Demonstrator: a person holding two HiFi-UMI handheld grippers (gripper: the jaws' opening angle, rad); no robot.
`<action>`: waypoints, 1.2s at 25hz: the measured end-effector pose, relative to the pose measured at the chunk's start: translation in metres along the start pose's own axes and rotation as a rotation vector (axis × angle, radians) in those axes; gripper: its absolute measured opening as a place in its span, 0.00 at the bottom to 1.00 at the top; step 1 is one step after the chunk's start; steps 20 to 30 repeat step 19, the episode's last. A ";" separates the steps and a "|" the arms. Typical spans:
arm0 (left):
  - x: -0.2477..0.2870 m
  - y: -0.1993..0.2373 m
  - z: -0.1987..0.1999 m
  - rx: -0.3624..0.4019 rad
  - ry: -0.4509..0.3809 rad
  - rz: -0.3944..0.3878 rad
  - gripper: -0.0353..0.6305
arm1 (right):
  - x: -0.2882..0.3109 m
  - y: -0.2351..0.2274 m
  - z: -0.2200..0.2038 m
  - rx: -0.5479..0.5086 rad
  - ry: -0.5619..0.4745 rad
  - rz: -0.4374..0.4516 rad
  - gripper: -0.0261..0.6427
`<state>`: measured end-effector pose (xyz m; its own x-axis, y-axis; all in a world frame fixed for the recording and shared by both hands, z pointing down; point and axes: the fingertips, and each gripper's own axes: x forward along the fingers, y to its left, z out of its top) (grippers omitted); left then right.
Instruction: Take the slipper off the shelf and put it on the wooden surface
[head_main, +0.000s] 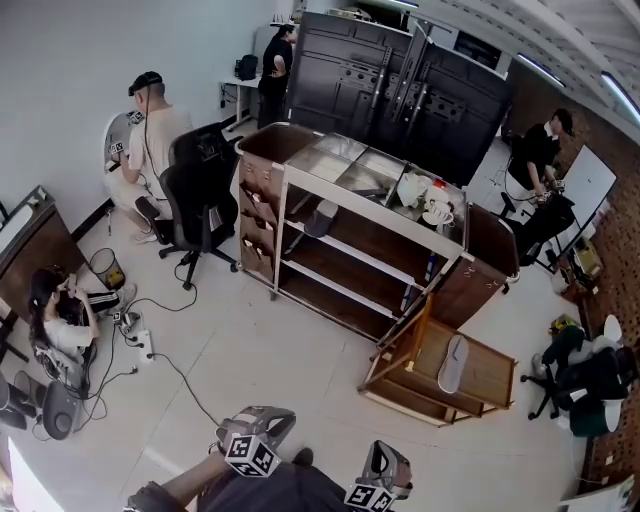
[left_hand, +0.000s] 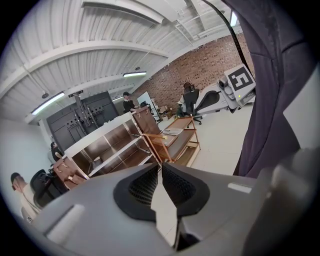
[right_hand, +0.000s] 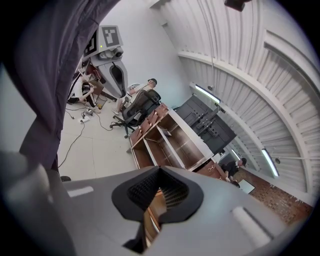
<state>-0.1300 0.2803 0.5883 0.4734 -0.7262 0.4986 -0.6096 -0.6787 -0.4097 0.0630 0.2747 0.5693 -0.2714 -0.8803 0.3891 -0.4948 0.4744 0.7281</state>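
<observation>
The left gripper (left_hand: 161, 167) and right gripper (right_hand: 159, 172) are both sitting clenched tip to tip, gripping nothing. Well ahead of them a pale slipper (head_main: 322, 217) is lying on the shelf's (head_main: 350, 255) middle board, and a second slipper (head_main: 452, 363) is resting on the wooden stand (head_main: 495, 375) ahead-right. The shelf slipper is looking light, soft and bendy, so a firm pinch across the sole's edge or upper band is appearing the safest hold.

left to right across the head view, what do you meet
seated person, black office chair, grey slipper on the shelf, pale slipper on the wooden stand, person bent over a desk
</observation>
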 end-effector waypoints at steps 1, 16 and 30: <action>-0.001 0.001 -0.001 0.000 0.001 0.004 0.12 | 0.001 0.000 0.001 0.000 -0.003 -0.002 0.04; 0.003 0.015 -0.010 -0.006 -0.006 -0.012 0.12 | 0.010 -0.001 0.012 -0.002 0.007 -0.003 0.04; 0.006 0.019 -0.014 -0.005 -0.005 -0.012 0.12 | 0.014 -0.001 0.013 -0.003 0.013 -0.002 0.04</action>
